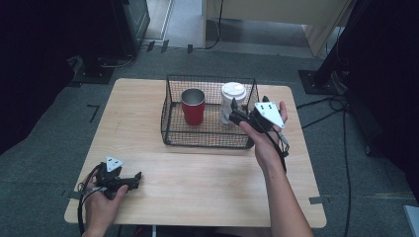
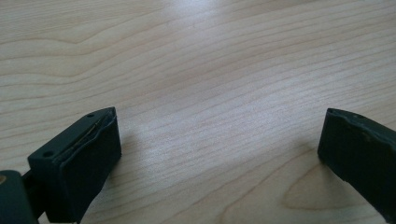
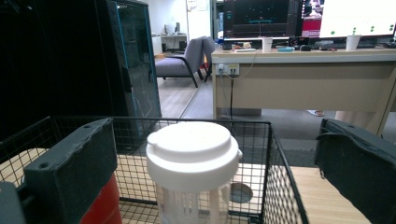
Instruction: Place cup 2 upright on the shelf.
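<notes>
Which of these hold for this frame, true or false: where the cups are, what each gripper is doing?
1. The white lidded cup stands inside the wire basket. True.
2. The red cup lies tipped over on the table. False: it stands upright in the basket.
3. The right gripper is open near the white cup. True.
4. The left gripper is shut on a cup. False: it is open over bare table.

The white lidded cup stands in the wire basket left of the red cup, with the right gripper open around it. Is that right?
Not quite. The white lidded cup stands to the right of the red cup in the wire basket, as the high view shows. The rest holds: the right gripper is open, its jaws either side of the cup.
</notes>
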`<state>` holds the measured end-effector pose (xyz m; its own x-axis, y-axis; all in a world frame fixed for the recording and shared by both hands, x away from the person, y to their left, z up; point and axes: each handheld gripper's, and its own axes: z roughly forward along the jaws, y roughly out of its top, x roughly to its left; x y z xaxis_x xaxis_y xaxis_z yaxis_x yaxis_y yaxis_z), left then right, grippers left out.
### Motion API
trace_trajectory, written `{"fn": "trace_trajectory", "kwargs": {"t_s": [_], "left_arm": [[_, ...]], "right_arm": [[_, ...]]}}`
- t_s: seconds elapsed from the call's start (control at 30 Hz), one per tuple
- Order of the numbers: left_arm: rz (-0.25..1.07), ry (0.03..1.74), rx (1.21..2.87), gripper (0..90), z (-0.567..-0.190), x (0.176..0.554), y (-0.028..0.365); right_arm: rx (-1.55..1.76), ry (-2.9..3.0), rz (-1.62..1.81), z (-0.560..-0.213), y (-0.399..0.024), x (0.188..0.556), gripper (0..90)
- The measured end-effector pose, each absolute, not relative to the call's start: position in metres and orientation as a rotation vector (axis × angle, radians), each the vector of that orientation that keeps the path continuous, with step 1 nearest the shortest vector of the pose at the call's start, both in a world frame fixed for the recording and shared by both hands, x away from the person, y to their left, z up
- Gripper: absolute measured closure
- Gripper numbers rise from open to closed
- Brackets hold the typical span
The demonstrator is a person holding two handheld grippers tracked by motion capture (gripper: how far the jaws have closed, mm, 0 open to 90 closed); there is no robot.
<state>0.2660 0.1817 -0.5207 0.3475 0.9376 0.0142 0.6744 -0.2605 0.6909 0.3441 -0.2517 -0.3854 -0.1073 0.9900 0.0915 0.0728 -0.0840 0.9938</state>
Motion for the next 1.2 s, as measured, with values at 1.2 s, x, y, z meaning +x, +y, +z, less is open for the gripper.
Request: {"fn": "trace_trajectory", "kwargs": {"t_s": [1.2], "left_arm": [[0.578, 1.400, 2.025, 0.0, -0.521, 0.266, 0.182]], "right_arm": [[1.287, 1.301, 1.301, -0.425, -0.318, 0.278, 0.0]]}}
